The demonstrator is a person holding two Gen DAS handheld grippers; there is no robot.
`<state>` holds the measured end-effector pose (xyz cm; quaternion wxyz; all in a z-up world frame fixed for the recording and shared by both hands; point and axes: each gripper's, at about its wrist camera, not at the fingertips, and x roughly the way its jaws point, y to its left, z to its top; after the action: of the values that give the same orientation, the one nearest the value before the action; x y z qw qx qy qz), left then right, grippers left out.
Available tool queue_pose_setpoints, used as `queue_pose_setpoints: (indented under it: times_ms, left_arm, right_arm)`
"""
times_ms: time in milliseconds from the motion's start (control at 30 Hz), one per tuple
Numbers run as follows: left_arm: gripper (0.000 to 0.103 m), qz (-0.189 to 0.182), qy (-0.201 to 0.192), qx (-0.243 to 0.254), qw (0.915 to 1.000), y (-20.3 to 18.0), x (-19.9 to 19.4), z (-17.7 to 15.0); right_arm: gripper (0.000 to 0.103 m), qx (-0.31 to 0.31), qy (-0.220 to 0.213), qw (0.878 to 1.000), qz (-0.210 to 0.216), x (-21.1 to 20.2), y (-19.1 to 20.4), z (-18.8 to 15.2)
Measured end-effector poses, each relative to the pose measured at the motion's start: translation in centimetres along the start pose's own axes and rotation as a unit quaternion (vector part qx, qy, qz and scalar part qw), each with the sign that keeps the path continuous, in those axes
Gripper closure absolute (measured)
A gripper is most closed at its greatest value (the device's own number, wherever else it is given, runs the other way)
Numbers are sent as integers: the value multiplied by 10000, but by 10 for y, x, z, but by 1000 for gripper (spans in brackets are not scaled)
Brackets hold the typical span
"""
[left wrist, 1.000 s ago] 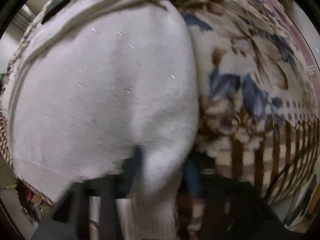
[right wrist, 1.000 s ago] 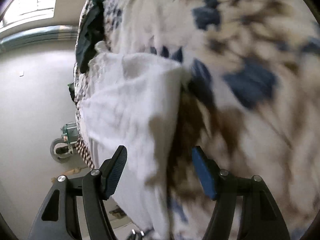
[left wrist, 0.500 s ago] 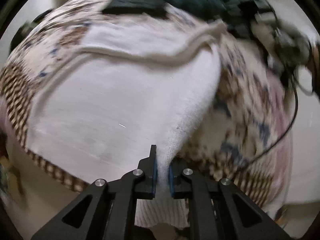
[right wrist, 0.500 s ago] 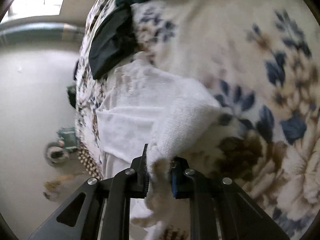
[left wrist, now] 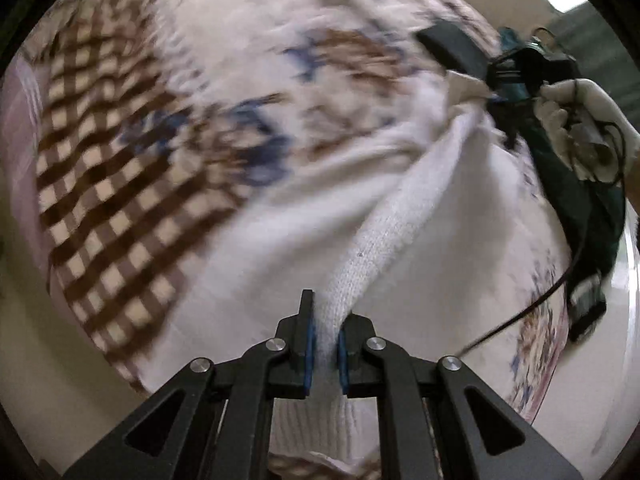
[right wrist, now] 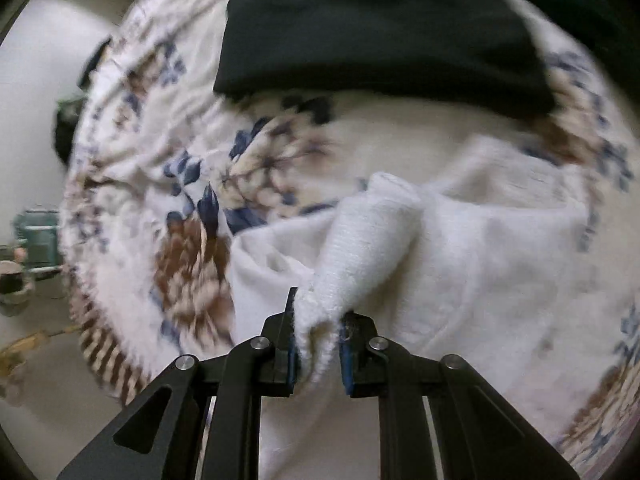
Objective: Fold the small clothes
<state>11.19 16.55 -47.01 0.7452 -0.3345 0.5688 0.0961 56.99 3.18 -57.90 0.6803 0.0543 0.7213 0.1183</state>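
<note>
The left gripper is pinching a knit edge of the white garment, and the right gripper is clamping another bunched edge of it. The garment is draping over the flowered blanket, beside what is probably dark folded clothing, blurred here.

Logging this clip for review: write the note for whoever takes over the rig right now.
Left claw: shut on a bunched ribbed edge of the white knit garment.
Right claw: shut on another edge of it.
The garment hangs stretched between both claws over the floral blanket; a dark garment lies farther back.
Done: both edges gripped and lifted.
Left: lay it down and finish the fold; no finished fold shows.
</note>
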Motion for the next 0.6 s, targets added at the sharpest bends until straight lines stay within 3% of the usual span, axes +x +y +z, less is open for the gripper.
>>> queue_pose_setpoints:
  times_ms: [100,167,200,233,267,367,400,433,500,600]
  left_arm:
    - [91,-217,474,-318,9981,37,28,15]
    - [86,-424,829,-464,9946,54,39,15]
    - [85,-534,953,-516,9927,62,40,13]
    - [82,-624,1067,-478,9912,68,39,12]
    - [81,-616,1151,-411,9906,72,35,10]
    - [77,-261,1404,-114,9897,83,21,7]
    - [75,57,1470,27,9891,88,15,8]
    - [69,147,1520,57,9882,93,10,10]
    - [69,265,1547,42,9876,101,-4,20]
    - [64,104,1490,242,9885,91,-14,41]
  right_arm:
    - [85,260,196,9986,-406,39,28,14]
    - [65,461,281,9981,-302,44,36,19]
    - [58,548,326,9979,58,41,40,22]
    - [42,564,328,9971,395,37,42,24]
    - [40,563,281,9926,1039,25,43,26]
    - [40,436,5,9833,1767,-14,31,20]
    - [40,407,-107,9829,1794,-26,23,15]
    - [40,401,-219,9825,1806,-36,13,8]
    - [40,502,-401,9839,1666,-55,-15,-21]
    - [40,631,-505,9874,1357,-65,-54,-69]
